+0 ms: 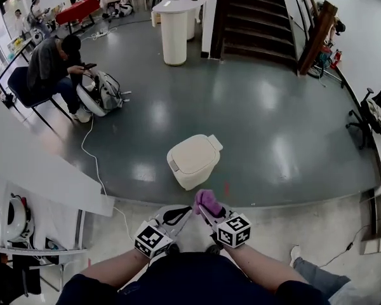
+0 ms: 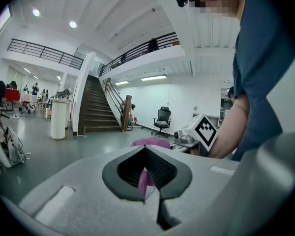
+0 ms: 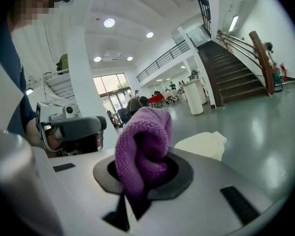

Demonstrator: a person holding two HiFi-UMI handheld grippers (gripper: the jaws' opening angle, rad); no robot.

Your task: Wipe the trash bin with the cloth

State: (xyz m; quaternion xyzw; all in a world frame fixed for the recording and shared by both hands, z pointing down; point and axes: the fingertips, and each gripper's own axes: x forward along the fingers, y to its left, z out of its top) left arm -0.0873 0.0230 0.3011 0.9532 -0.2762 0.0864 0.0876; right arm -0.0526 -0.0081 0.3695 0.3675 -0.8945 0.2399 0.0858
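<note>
Clutching the bunched cloth (image 1: 207, 200), the right hand-held gripper (image 1: 208, 211) is nearer the trash bin (image 1: 193, 161), just ahead on the floor; the left hand-held gripper (image 1: 188, 213) is clenched, seemingly empty

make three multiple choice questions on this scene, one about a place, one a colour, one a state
1. Where does the trash bin stand?
A. on the stairs
B. on a white table
C. on the grey floor

2. What colour is the cloth?
A. green
B. purple
C. white

3. What state is the right gripper in?
A. shut on the cloth
B. open and empty
C. shut on the bin's lid

Answers:
1 C: the head view shows the cream bin standing on bare floor.
2 B: the right gripper view shows a purple knit.
3 A: that same view shows the jaws pinching the bunched cloth.
</note>
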